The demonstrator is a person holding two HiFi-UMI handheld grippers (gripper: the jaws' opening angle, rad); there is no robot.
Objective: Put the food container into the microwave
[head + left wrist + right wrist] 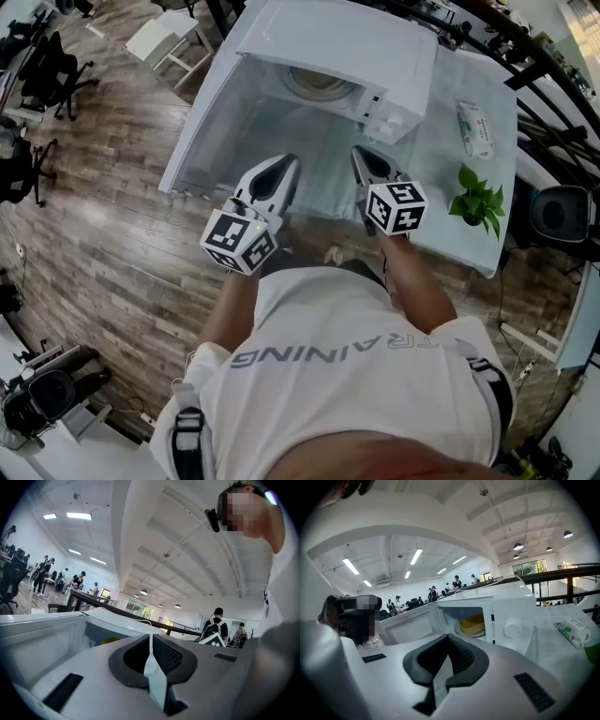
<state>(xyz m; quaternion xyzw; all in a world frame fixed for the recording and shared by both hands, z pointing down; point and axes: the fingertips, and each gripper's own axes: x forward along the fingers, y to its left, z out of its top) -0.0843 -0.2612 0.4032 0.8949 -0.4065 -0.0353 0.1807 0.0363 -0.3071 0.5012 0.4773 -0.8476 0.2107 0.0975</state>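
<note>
The food container [472,624] is yellow, the microwave [342,47] white, the plant [478,199] green.

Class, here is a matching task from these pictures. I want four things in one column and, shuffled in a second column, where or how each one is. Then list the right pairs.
Things
1. food container
2. microwave door
3. potted plant
4. white packet

Places or states
A. swung open
B. standing near the front corner of the table
C. inside the microwave
D. lying flat on the table, beside the microwave

Pairs: 1-C, 2-A, 3-B, 4-D
</note>
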